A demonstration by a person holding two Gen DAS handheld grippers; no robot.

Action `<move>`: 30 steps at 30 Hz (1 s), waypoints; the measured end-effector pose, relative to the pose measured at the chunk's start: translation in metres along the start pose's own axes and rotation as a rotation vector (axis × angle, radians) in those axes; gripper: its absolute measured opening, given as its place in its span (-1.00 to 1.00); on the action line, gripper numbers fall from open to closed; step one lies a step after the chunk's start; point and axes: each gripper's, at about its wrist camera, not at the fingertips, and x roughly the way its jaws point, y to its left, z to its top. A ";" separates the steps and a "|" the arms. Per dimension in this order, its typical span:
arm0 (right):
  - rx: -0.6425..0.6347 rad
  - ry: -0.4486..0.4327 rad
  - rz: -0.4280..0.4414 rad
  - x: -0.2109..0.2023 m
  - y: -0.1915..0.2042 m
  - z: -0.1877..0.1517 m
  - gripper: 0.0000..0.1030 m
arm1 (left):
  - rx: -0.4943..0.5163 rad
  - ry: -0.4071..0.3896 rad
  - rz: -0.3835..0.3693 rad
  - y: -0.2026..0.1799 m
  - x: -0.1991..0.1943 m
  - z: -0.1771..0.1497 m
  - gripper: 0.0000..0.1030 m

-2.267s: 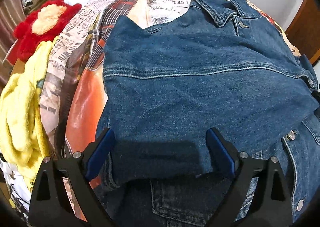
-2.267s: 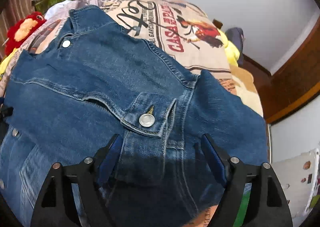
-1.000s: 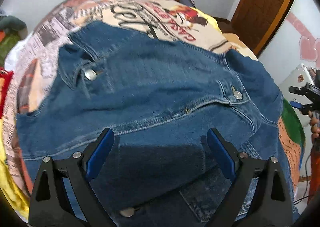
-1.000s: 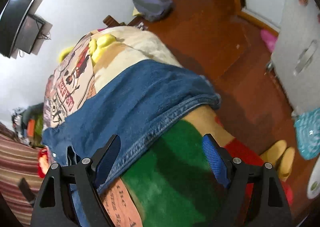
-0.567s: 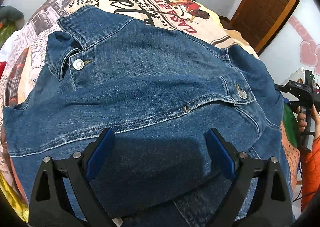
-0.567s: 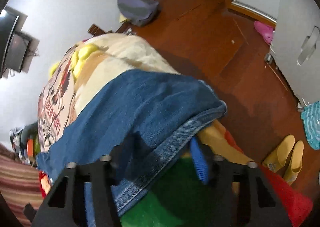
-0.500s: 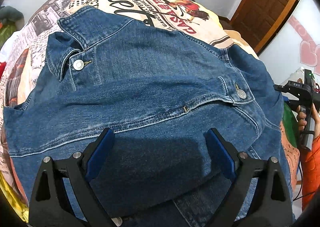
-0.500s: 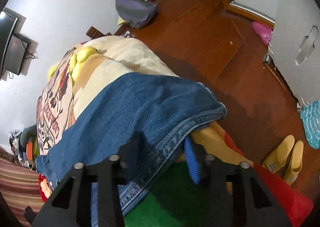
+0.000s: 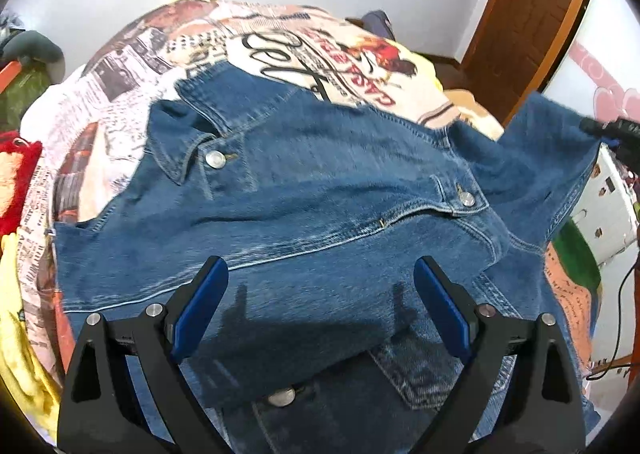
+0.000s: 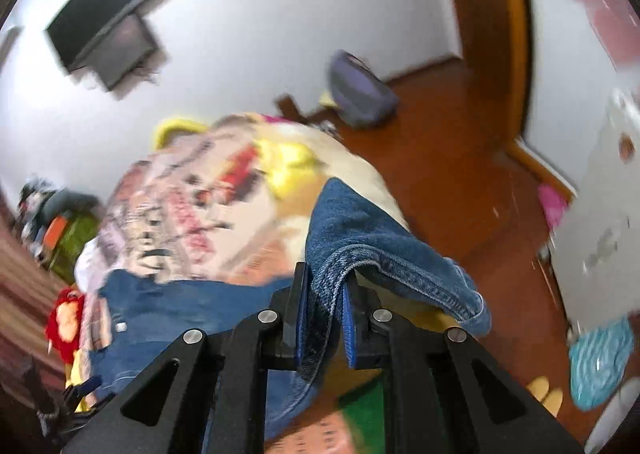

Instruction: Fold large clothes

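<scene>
A blue denim jacket lies spread across a bed covered with a newspaper-and-poster print blanket, its collar toward the far wall and one metal button showing just below the collar. The left gripper hovers over the jacket's lower body with its jaws wide apart and nothing between them; its blue pads cast shadows on the cloth. At the right edge of the left wrist view, a sleeve is lifted off the bed and stretched toward the right gripper, only partly visible there. The right wrist view, blurred, shows the right gripper with its jaws pressed together on a fold of the sleeve's denim hem, the cuff end draping over to the right of the fingers. Beyond lie the rest of the jacket on the bed, a red plush toy at the bed's left side, a dark bag on the wooden floor by the wall, and a flat screen mounted on the white wall. A brown wooden door stands at the right of the left wrist view.
</scene>
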 end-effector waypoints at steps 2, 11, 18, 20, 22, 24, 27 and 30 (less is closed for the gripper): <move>-0.050 -0.026 0.050 -0.017 0.030 0.005 -0.77 | -0.012 -0.018 -0.004 0.004 -0.007 0.000 0.83; -0.267 0.075 0.267 -0.025 0.173 -0.010 -0.78 | -0.047 -0.086 -0.009 0.030 -0.041 -0.016 0.83; -0.447 0.333 0.337 0.030 0.270 -0.097 -0.78 | -0.094 -0.108 0.020 0.056 -0.062 -0.039 0.83; -0.488 0.405 0.330 0.049 0.283 -0.125 -0.78 | -0.115 -0.110 0.030 0.064 -0.067 -0.046 0.83; -0.509 0.494 0.324 0.068 0.287 -0.155 -0.78 | -0.132 -0.110 0.038 0.072 -0.071 -0.052 0.83; -0.524 0.546 0.301 0.080 0.285 -0.174 -0.77 | -0.145 -0.105 0.046 0.078 -0.074 -0.057 0.83; -0.532 0.546 0.260 0.084 0.278 -0.184 -0.77 | -0.144 -0.097 0.061 0.081 -0.074 -0.058 0.83; -0.516 0.508 0.257 0.072 0.268 -0.170 -0.77 | -0.127 -0.094 0.077 0.078 -0.074 -0.055 0.83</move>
